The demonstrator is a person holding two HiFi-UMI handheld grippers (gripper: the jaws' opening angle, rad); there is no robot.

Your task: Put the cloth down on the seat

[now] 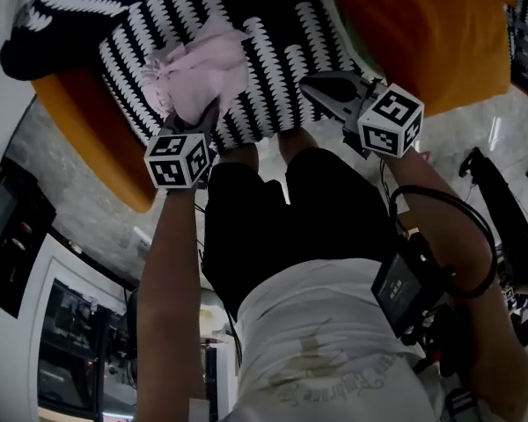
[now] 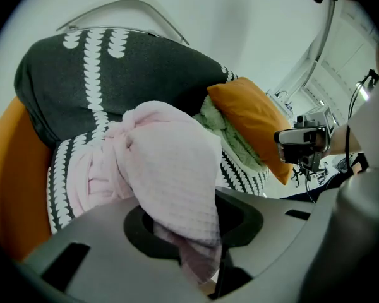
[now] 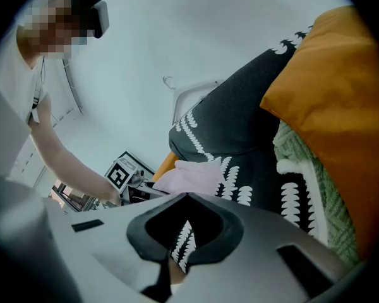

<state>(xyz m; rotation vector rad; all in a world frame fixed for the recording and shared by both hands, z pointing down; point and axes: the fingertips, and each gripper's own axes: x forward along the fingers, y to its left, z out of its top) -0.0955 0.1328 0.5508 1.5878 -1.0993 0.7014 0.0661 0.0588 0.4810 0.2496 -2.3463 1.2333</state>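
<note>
A pale pink cloth [image 1: 198,73] lies bunched on the black-and-white patterned seat cover [image 1: 282,51] of an orange chair. My left gripper [image 1: 207,117] is at the cloth's near edge. In the left gripper view the pink cloth [image 2: 170,169] runs down between the jaws of the left gripper [image 2: 196,257], which is shut on it. My right gripper [image 1: 312,88] hovers over the seat's front edge to the right, apart from the cloth. In the right gripper view the right gripper [image 3: 167,270] has its tips together and holds nothing. The cloth [image 3: 189,175] shows beyond it.
An orange cushion [image 1: 414,33] lies at the right of the seat, with green knitted fabric [image 2: 230,141] under it. The orange chair edge [image 1: 97,139] borders grey floor [image 1: 79,200]. Dark cabinets [image 1: 18,236] stand at the left and black gear [image 1: 502,200] at the right.
</note>
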